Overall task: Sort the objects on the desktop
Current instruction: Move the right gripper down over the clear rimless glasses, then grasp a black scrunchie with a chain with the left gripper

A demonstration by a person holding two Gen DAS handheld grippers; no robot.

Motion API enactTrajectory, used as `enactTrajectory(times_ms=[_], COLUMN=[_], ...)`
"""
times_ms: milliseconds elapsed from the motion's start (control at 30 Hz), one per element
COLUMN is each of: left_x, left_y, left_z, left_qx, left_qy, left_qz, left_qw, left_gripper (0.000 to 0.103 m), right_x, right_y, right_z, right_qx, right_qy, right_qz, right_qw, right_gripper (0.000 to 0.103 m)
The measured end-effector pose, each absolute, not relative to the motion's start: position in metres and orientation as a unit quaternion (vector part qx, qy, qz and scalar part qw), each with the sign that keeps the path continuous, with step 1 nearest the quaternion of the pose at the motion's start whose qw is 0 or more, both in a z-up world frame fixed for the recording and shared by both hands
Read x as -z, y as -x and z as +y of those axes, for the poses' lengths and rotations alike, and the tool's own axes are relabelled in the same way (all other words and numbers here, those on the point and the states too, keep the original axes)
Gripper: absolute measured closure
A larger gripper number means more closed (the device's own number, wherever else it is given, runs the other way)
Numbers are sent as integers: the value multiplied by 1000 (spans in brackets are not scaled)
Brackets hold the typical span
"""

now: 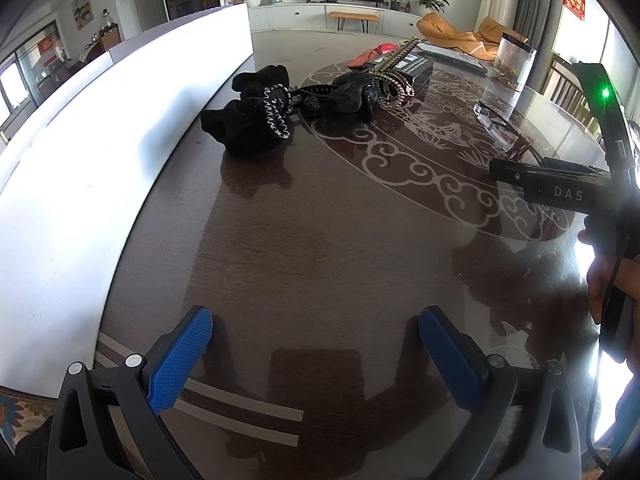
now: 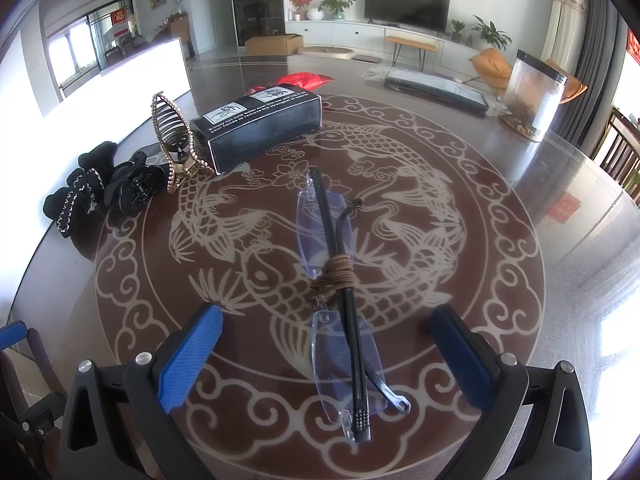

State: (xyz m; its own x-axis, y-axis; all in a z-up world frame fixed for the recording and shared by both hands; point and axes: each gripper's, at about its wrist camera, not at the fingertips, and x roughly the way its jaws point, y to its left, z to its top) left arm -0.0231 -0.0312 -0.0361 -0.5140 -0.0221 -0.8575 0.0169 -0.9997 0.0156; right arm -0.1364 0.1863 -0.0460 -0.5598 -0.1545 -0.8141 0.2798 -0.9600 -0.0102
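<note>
The table (image 2: 560, 280) was a dark, glossy wood top with a pale inlaid ring of scrolls and 2 carp at its centre, and it threw back the window light along its right side. On the carp lay the folded rimless glasses (image 2: 340, 300), their black arms crossed over the lenses and a brown cord (image 2: 334, 278) wound round the middle. The right gripper (image 2: 326, 344) hung low over them with its blue pads spread wide, 1 on each side of the nearer lens and touching neither. The left gripper (image 1: 316, 344) stood equally wide over bare wood, holding nothing, nearer the table's left edge. Further back sat a black box (image 2: 260, 136) with white print, a gold beaded hair claw (image 2: 176, 148) propped just beside its left end, and black hair clips (image 2: 100, 196) with chain trim clustered to the left of that. A red packet (image 2: 304, 79) lay behind the box, a flat black tray (image 2: 436, 90) further right, and a clear tub (image 2: 534, 96) with a black band stood near the far right rim. Beyond the table I could see a white media cabinet (image 2: 360, 36) carrying a dark television (image 2: 406, 4) and potted plants (image 2: 338, 4), an orange seat (image 2: 496, 66), grey curtains (image 2: 592, 40), and white panels (image 1: 120, 100) along the left.
</note>
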Motion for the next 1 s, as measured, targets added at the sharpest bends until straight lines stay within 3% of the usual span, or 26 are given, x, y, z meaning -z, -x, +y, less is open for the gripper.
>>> enactTrajectory(times_ms=[333, 500, 833, 933, 967, 1000], left_x=[6, -10, 25, 31, 29, 28], left_y=[40, 112, 194, 193, 190, 184], left_z=[-12, -34, -62, -63, -62, -58], left_qx=[903, 906, 878, 883, 884, 886], left_qy=[-422, -421, -472, -467, -465, -461], left_qz=[-72, -24, 2, 8, 5, -5], left_qw=[32, 45, 72, 49, 48, 45], left_gripper=[0, 0, 2, 53, 64, 68], right_x=[46, 46, 46, 46, 47, 46], right_y=[136, 137, 137, 137, 137, 137], right_z=[186, 186, 186, 186, 186, 186], right_qx=[880, 880, 880, 880, 880, 880], right_qy=[-453, -453, -453, -453, -453, -453], right_qz=[69, 69, 69, 69, 69, 69], right_qw=[123, 124, 124, 124, 124, 124], right_gripper=[0, 0, 0, 0, 0, 0])
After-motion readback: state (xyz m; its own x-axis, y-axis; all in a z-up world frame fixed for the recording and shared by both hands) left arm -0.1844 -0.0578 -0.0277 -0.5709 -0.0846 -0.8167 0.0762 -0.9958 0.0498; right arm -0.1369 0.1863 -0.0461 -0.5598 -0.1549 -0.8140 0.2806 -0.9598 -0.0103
